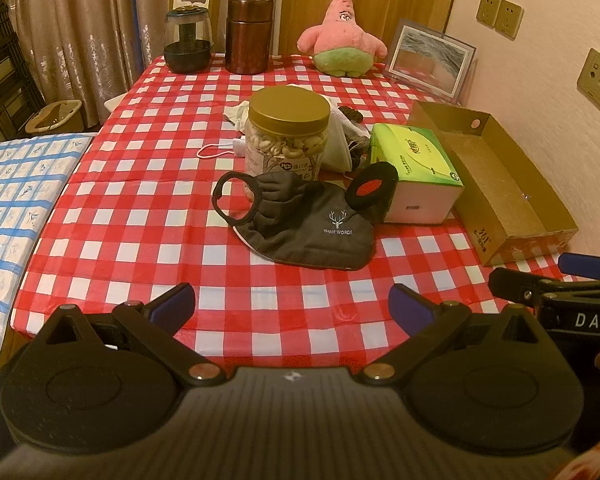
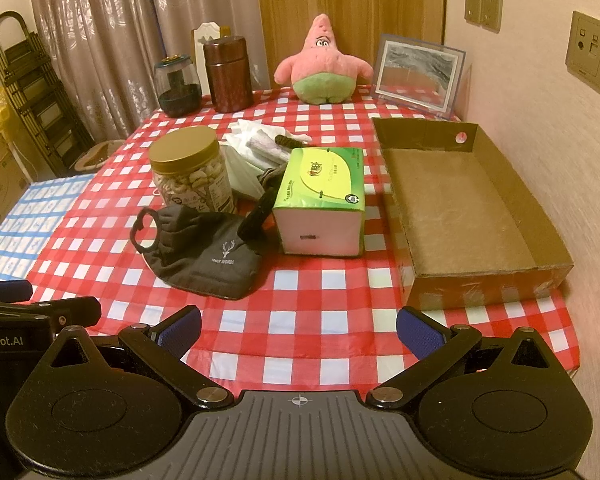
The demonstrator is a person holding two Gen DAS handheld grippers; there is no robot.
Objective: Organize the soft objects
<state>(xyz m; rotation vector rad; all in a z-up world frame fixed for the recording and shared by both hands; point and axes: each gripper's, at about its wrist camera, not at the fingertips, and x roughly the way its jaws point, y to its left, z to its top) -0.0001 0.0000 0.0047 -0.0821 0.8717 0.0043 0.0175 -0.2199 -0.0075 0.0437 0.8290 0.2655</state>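
The left gripper [image 1: 292,304] is hovering nearest the lens over the near edge of the table, its blue-padded jaws spread wide and holding nothing. The right gripper [image 2: 298,330] is hanging beside it at the same edge, jaws likewise spread and empty; each one is showing at the margin of the other's wrist view.

The table's red-and-white checked cloth [image 2: 300,292] is lying under everything. On its right side, by the wall, an open cardboard box tray [image 2: 460,208] is sitting with nothing visible inside it. At the far edge a pink Patrick star plush [image 2: 322,64] is sitting upright, between a brown cylindrical canister [image 2: 228,74] and a framed picture [image 2: 418,74] that is leaning back toward the wall. A dark glass jar [image 2: 178,86] is standing just left of the canister.

In the middle, a green tissue pack [image 2: 320,200] is lying just left of the tray. A clear jar of nuts with a gold lid [image 2: 190,170] is standing to its left, and crumpled white fabric [image 2: 256,136] is bunching behind the two. In front of the jar, a dark grey cloth face mask [image 2: 204,252] with a deer logo is lying flat, nearest the grippers but well apart from both. A black ear-shaped piece with a red centre [image 1: 372,188] is standing between mask and tissue pack, touching the mask.
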